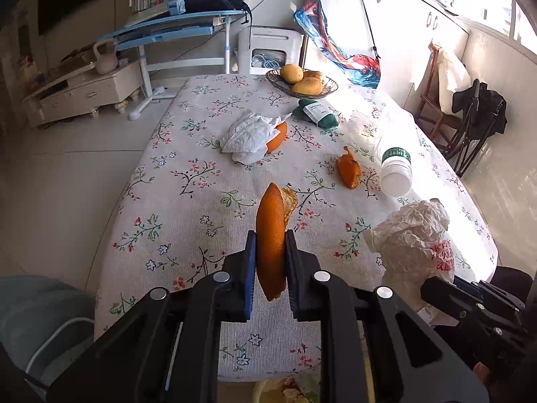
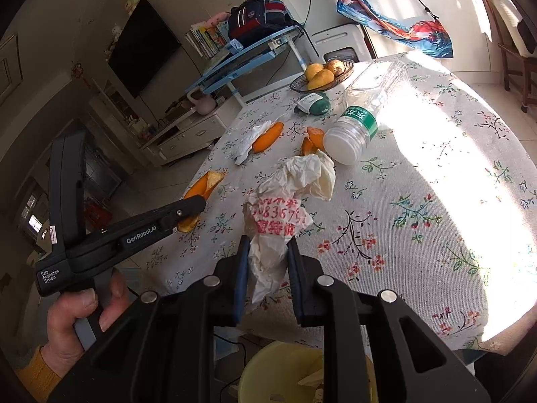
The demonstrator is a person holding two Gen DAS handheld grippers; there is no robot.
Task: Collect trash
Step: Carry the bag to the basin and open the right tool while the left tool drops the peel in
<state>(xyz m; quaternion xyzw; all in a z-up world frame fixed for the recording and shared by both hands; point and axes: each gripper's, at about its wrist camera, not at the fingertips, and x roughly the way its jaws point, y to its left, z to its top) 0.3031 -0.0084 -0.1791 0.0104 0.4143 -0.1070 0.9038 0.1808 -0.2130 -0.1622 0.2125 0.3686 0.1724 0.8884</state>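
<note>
Left gripper [image 1: 271,252]: clamped on a long piece of orange peel [image 1: 271,235], which is held upright between the blue pads, low centre of the left wrist view. The peel is raised clear of the flowered desk [image 1: 188,201].

Right gripper [image 2: 266,255]: closed on a crumpled paper wrapper [image 2: 285,201] with red print, at the centre of the right wrist view. The same wrapper is seen at the lower right of the left wrist view.

A hand [image 2: 84,315] is seen at lower left of the right wrist view, wrapped around the left gripper's handle.

Left on the desk, in the left wrist view:
- a white tissue [image 1: 248,134] lying against another orange peel [image 1: 278,136], middle of the frame;
- a small peel scrap [image 1: 349,169], right of centre;
- a clear plastic bottle [image 1: 396,171] with a green label, on its side, just right of the scrap;
- a green packet [image 1: 315,112] near a basket of fruit [image 1: 302,82], far end.

A yellow bin [image 2: 268,369] is seen below the desk edge, bottom centre of the right wrist view.
</note>
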